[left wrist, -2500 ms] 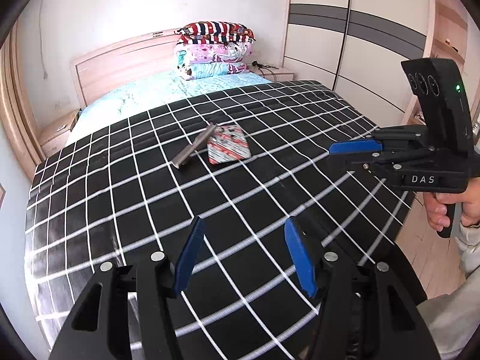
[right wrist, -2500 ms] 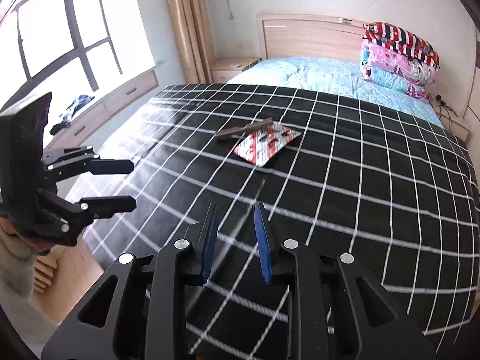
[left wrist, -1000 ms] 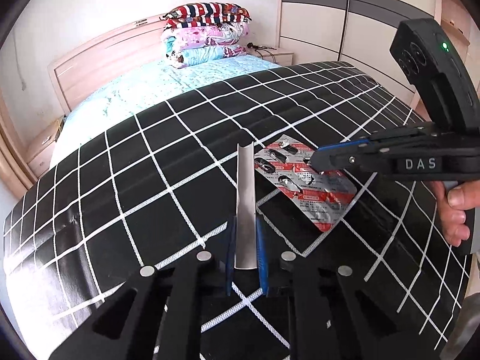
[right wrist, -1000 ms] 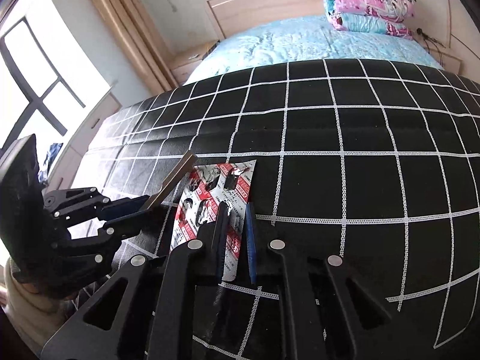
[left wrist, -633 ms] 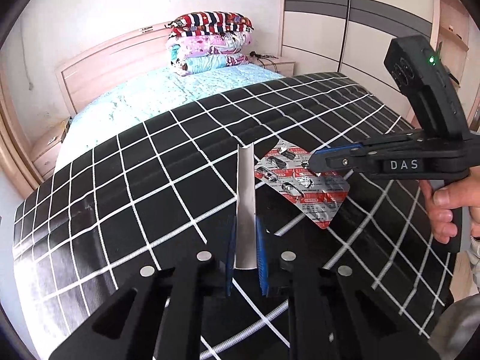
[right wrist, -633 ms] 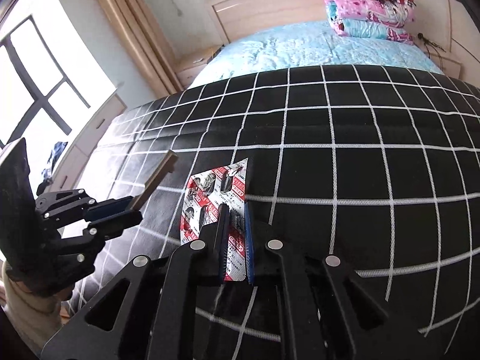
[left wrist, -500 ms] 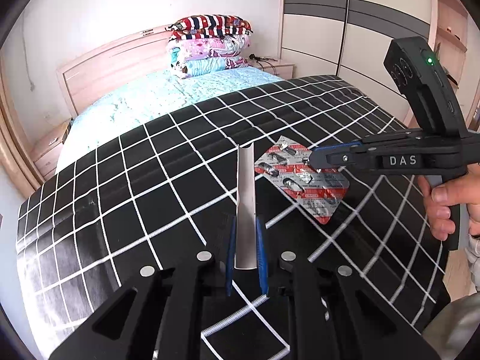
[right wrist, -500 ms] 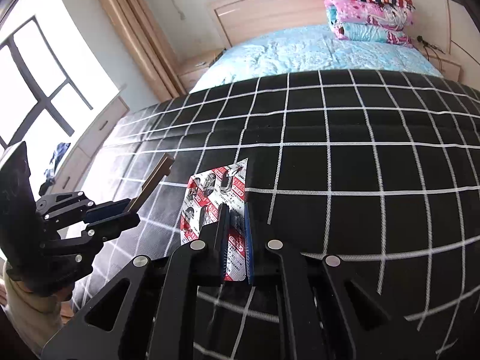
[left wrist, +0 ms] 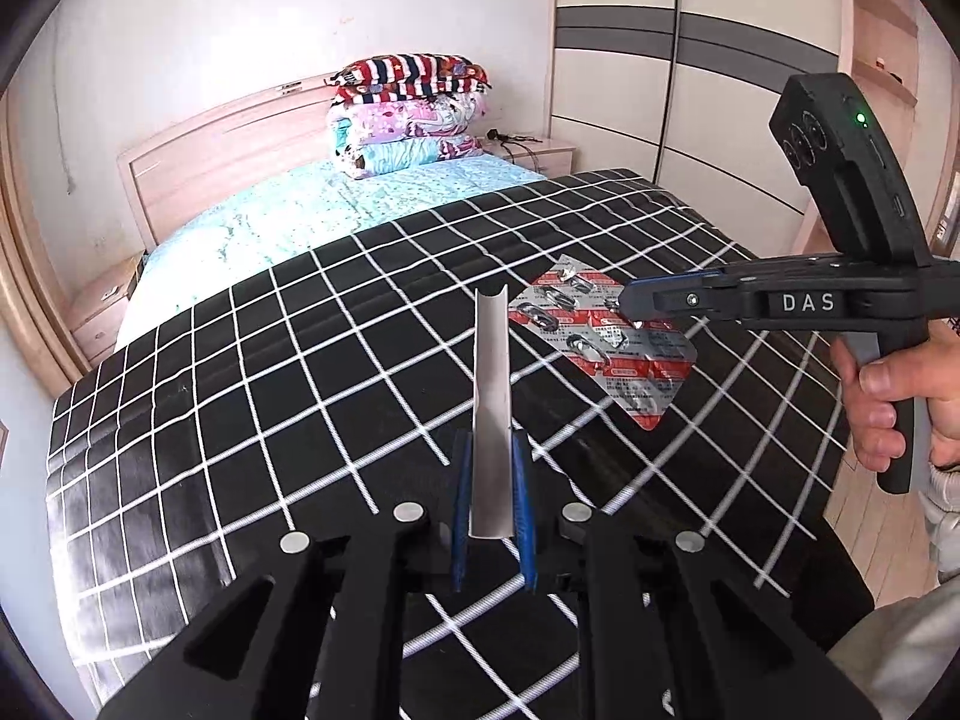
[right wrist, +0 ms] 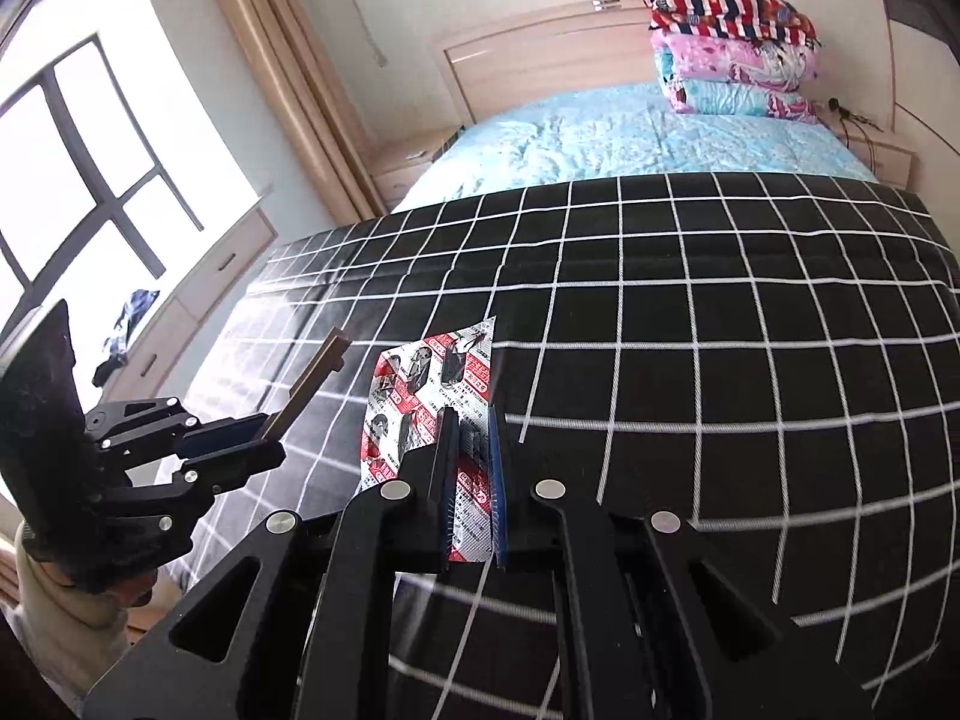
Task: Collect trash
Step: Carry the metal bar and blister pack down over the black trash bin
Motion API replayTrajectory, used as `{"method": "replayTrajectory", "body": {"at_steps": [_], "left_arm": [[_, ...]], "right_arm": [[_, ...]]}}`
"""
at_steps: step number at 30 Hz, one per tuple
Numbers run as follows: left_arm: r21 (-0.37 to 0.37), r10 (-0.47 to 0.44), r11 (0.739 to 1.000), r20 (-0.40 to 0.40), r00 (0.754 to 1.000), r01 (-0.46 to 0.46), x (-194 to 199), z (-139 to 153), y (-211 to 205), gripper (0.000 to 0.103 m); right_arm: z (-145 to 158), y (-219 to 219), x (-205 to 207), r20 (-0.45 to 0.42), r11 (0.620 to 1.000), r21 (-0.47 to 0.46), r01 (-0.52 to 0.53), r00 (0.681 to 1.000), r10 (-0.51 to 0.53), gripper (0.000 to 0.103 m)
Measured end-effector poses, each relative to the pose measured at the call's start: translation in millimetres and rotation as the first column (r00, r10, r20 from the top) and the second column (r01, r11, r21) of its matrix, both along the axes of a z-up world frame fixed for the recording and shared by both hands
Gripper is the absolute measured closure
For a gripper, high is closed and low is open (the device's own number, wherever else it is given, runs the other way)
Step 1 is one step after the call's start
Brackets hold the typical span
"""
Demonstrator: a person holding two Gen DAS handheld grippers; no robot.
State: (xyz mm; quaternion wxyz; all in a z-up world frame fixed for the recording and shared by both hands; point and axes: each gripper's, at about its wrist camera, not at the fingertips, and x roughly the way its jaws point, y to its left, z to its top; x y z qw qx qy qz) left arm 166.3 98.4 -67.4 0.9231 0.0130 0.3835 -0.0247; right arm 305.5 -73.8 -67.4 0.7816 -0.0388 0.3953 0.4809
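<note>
My left gripper (left wrist: 491, 456) is shut on a long grey strip (left wrist: 491, 396) that stands up between its blue pads, lifted above the bed. The strip also shows in the right wrist view (right wrist: 312, 381), held by the left gripper (right wrist: 252, 441). My right gripper (right wrist: 471, 426) is shut on a red and silver pill blister sheet (right wrist: 420, 396), also held in the air. In the left wrist view the right gripper (left wrist: 630, 303) holds the sheet (left wrist: 606, 339) just right of the strip.
A black blanket with white grid lines (left wrist: 270, 372) covers the near half of the bed; a light blue sheet (left wrist: 336, 210) lies beyond. Folded quilts (left wrist: 408, 108) are stacked by the headboard. Wardrobe doors (left wrist: 690, 72) stand right; a window (right wrist: 78, 150) is left.
Both grippers closed on their items on the blanket and lifted them. Over the last second they rose and drew back from the bed, still holding the strip and the blister sheet.
</note>
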Motion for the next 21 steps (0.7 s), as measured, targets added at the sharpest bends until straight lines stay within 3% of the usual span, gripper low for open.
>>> {"method": "replayTrajectory", "body": {"at_steps": [10, 14, 17, 21], "left_arm": [[0.006, 0.004, 1.0, 0.026, 1.0, -0.004, -38.6, 13.7, -30.8, 0.091], [-0.003, 0.005, 1.0, 0.013, 1.0, -0.005, -51.7, 8.2, -43.3, 0.091], [-0.02, 0.01, 1.0, 0.012, 1.0, -0.01, -63.4, 3.0, -52.6, 0.091], [-0.038, 0.009, 0.999, 0.007, 1.0, -0.009, -80.2, -1.3, -63.8, 0.09]], "right_arm": [[2.9, -33.7, -24.3, 0.012, 0.999, 0.029, -0.025, 1.0, 0.025, 0.093], [-5.6, -51.1, -38.4, -0.004, 0.999, 0.023, -0.044, 0.999, 0.044, 0.093], [-14.4, -60.9, -50.7, -0.066, 0.996, 0.04, -0.08, 0.994, 0.083, 0.093], [-21.4, -72.7, -71.2, -0.059, 0.994, 0.017, -0.107, 0.992, 0.108, 0.093]]}}
